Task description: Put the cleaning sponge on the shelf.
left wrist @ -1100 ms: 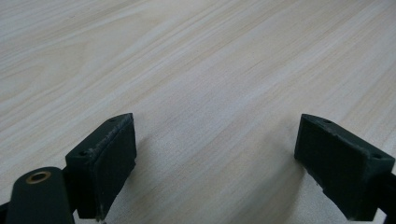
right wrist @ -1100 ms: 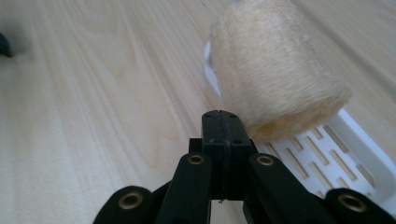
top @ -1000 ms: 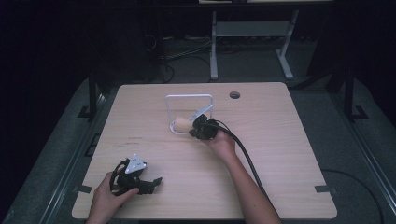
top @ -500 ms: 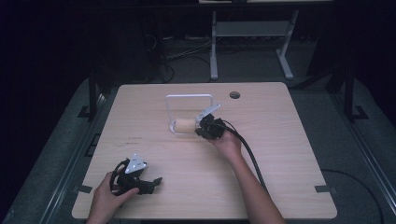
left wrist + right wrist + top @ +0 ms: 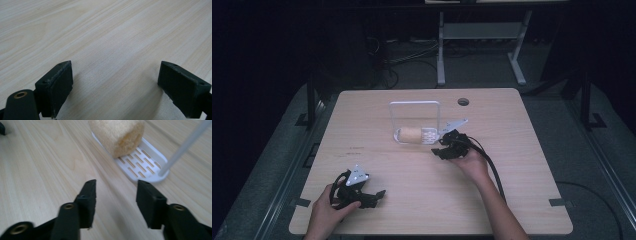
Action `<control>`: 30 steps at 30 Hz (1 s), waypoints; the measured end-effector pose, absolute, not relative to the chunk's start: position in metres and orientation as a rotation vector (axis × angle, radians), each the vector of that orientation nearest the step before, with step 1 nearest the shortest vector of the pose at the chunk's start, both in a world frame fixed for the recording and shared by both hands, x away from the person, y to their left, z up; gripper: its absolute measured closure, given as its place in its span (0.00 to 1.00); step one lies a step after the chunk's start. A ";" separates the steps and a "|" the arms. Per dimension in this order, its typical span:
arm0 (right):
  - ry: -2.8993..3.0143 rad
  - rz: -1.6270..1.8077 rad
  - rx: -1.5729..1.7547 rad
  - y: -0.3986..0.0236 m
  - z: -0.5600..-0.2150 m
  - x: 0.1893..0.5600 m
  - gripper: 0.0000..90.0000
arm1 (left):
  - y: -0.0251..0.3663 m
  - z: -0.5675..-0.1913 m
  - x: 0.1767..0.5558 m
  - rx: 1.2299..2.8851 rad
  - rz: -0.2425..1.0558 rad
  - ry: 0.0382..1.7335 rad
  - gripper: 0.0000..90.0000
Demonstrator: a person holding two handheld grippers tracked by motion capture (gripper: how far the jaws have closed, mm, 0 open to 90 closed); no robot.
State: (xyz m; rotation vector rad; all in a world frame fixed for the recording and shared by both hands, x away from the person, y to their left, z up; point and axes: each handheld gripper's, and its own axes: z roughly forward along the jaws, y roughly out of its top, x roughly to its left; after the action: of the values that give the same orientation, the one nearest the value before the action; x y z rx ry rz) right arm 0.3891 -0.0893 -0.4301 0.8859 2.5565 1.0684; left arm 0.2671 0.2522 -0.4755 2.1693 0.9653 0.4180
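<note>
Light wood-grain worktop (image 5: pixel 412 170) seen from above, with a person's forearms entering from the near edge, each hand carrying a pair of black tongs. The right tongs (image 5: pixel 443 145) lie just beside the right-hand end of a white slotted rack (image 5: pixel 430 136), a low tray with a tall wire frame rising from it, which stands slightly behind the middle of the worktop. A tan cylindrical loofah sponge (image 5: pixel 409 135) lies on its side on this tray, at the tray's left end, with its round end face turned toward the right tongs. In the right gripper view, the right tongs (image 5: pixel 116 192) stand about half open; their jaws have just been opening, and nothing lies between them but bare wood. The same view shows the loofah sponge (image 5: pixel 117 135) resting on the white slotted rack (image 5: pixel 147 162) ahead of the jaw tips and apart from them, with one thin white upright of the frame crossing the upper right corner. A black cable trails from the right tongs back along the forearm. The left tongs (image 5: pixel 374 196) rest near the front left of the worktop, well apart from the rack and the sponge. In the left gripper view, the left tongs (image 5: pixel 115 75) are spread wide and hold nothing, with plain worktop (image 5: pixel 105 37) visible between and beyond the two jaws. A round cable hole (image 5: pixel 463 102) sits near the far edge of the worktop.
</note>
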 end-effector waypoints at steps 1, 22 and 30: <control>2.554 1.070 0.896 -0.093 -0.430 0.387 0.45 | 0.252 -0.476 0.267 2.171 0.418 0.965 0.13; 2.479 1.005 1.002 -0.164 -0.439 0.319 0.14 | 0.252 -0.476 0.267 2.171 0.421 0.963 0.13; 2.434 1.002 1.070 -0.189 -0.458 0.292 0.13 | 0.252 -0.476 0.267 2.171 0.421 0.963 0.13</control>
State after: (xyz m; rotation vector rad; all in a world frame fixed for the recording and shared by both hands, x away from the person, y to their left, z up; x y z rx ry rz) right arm 0.2918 -0.1892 -0.4584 1.0705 2.4338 1.0025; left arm 0.2673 0.2523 -0.4755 2.1707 0.9631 0.4210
